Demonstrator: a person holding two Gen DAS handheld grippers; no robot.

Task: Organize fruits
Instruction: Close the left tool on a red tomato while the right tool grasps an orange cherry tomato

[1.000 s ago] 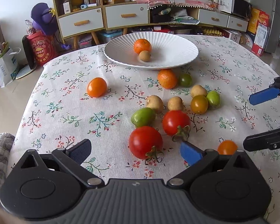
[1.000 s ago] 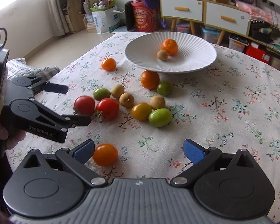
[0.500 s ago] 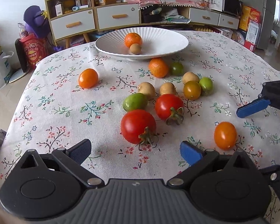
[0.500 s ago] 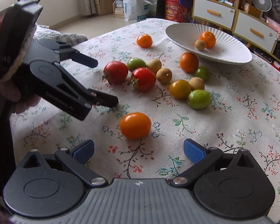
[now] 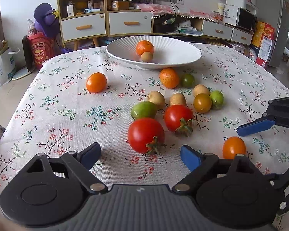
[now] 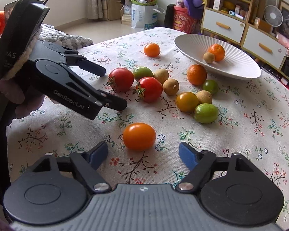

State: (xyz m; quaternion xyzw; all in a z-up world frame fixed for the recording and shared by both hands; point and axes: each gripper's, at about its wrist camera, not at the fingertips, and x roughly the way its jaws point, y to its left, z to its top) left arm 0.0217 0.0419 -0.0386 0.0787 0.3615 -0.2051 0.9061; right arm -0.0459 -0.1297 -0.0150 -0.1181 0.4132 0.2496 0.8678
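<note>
In the left wrist view a big red tomato (image 5: 145, 134) lies just ahead of my left gripper (image 5: 140, 155). Its jaws are closing, with the pads clear of the tomato. In the right wrist view an orange tomato (image 6: 139, 136) lies just ahead of my right gripper (image 6: 143, 154). Those jaws are closing too, and the pads do not touch it. The white ribbed plate (image 5: 183, 57) at the far side holds a mandarin (image 5: 145, 47) and a small brown fruit (image 5: 146, 56). Several red, green, yellow and brown fruits lie in a cluster (image 5: 183, 104) on the cloth.
A lone orange tomato (image 5: 96, 82) lies apart at the left on the flowered tablecloth (image 5: 57, 115). The left gripper (image 6: 112, 88), held by a hand, reaches in from the left of the right wrist view. Cabinets (image 5: 129, 23) stand behind the table.
Both pairs of fingers have come closer together. The right gripper has rolled and shifted, so the orange tomato now sits centred before it. The red tomato is nearer the left fingertips.
</note>
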